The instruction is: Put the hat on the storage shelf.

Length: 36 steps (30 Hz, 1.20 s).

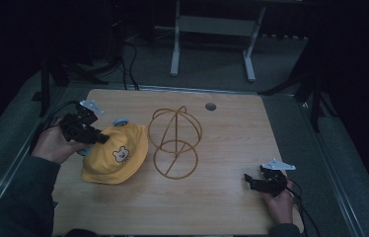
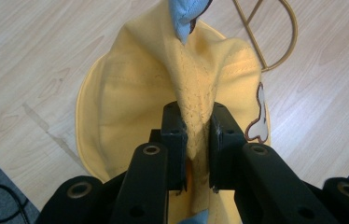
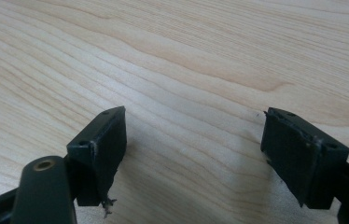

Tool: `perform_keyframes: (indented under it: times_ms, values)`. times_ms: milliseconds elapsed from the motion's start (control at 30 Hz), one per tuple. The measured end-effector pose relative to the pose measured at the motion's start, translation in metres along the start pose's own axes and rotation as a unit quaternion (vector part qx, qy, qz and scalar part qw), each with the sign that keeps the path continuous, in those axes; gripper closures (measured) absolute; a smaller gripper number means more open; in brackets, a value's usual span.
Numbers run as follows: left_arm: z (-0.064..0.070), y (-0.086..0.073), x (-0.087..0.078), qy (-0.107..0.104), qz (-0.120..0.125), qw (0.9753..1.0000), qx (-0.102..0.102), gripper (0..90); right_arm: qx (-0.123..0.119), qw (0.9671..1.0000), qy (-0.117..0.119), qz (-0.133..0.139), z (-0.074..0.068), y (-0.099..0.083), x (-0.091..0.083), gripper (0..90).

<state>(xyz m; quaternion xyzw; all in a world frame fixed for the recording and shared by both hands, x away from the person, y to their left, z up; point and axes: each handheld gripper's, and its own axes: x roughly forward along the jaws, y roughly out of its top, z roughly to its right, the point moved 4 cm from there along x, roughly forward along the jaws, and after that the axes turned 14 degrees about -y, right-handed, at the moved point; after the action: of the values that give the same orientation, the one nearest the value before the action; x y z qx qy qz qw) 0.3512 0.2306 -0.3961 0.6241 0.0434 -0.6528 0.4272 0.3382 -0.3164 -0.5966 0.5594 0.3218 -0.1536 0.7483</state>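
Observation:
A yellow bucket hat with a small bear patch and pale blue ear tabs lies on the left half of the wooden table. My left gripper is shut on a pinched fold of the hat's crown, the fabric squeezed between both jaws. A gold wire hat stand sits just right of the hat; part of its ring appears in the left gripper view. My right gripper rests low over bare wood near the front right corner, open, with nothing between its fingers.
A small round grommet sits in the tabletop behind the stand. Cables trail from both grippers off the table's sides. A metal frame stands on the floor beyond the far edge.

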Motion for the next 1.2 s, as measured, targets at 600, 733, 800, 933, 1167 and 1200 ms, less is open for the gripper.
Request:
perform_keyframes:
  times_ms: [600,733,800,933,1167,1200]
  values:
    - [-0.002,0.008,-0.018,0.002,0.013,0.9999,0.006,78.7,0.001,1.0,0.0,0.0,0.0,0.0,0.0,22.3]
    - [-0.003,0.011,-0.024,0.006,0.016,0.9998,0.006,78.7,0.001,1.0,0.0,-0.001,0.0,0.0,0.0,22.3]
    - [-0.003,0.012,-0.026,0.008,0.018,0.9998,0.006,78.7,0.001,1.0,0.0,-0.001,0.0,0.0,0.0,22.3]
    - [-0.003,0.016,-0.032,0.009,0.023,0.9997,0.007,78.7,0.001,1.0,0.0,-0.001,0.0,0.0,0.0,22.3]
    - [-0.002,0.022,-0.042,0.009,0.032,0.9994,0.014,78.7,0.001,1.0,0.0,-0.001,0.0,0.0,0.0,22.3]
    - [-0.002,0.023,-0.043,0.009,0.033,0.9993,0.015,78.7,0.001,1.0,0.0,-0.001,0.0,0.0,0.0,22.3]
